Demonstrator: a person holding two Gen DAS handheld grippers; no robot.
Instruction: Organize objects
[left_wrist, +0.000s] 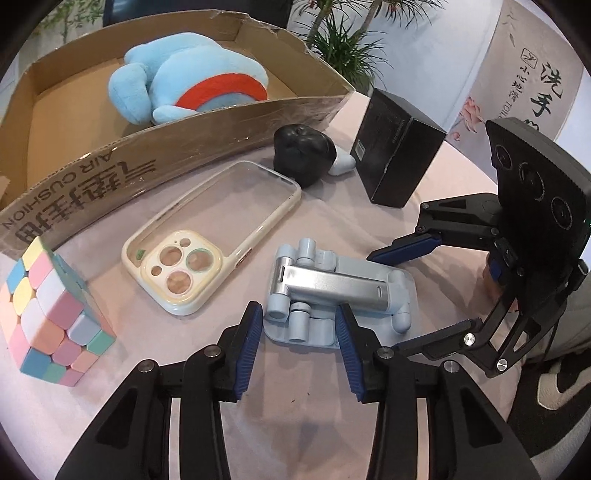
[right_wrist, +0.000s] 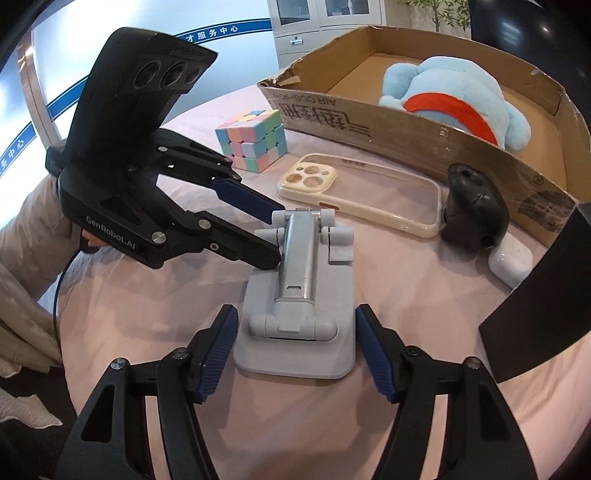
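A folded pale blue-grey phone stand (left_wrist: 332, 291) (right_wrist: 299, 291) lies flat on the pink tablecloth. My left gripper (left_wrist: 299, 325) is open, its fingers either side of the stand's near end; it also shows in the right wrist view (right_wrist: 275, 236). My right gripper (right_wrist: 295, 332) is open around the stand's base from the opposite side; it shows in the left wrist view (left_wrist: 384, 295). A cream phone case (left_wrist: 210, 236) (right_wrist: 358, 195), a pastel cube (left_wrist: 48, 314) (right_wrist: 253, 140), a black apple-shaped object (left_wrist: 303, 155) (right_wrist: 474, 206) and a white earbud case (right_wrist: 511, 262) lie nearby.
A shallow cardboard box (left_wrist: 110, 173) (right_wrist: 406, 122) at the back holds a blue plush toy (left_wrist: 188, 77) (right_wrist: 454, 92). A black box (left_wrist: 399, 151) stands upright at the right, close by in the right wrist view (right_wrist: 546, 295). The table edge curves at the right.
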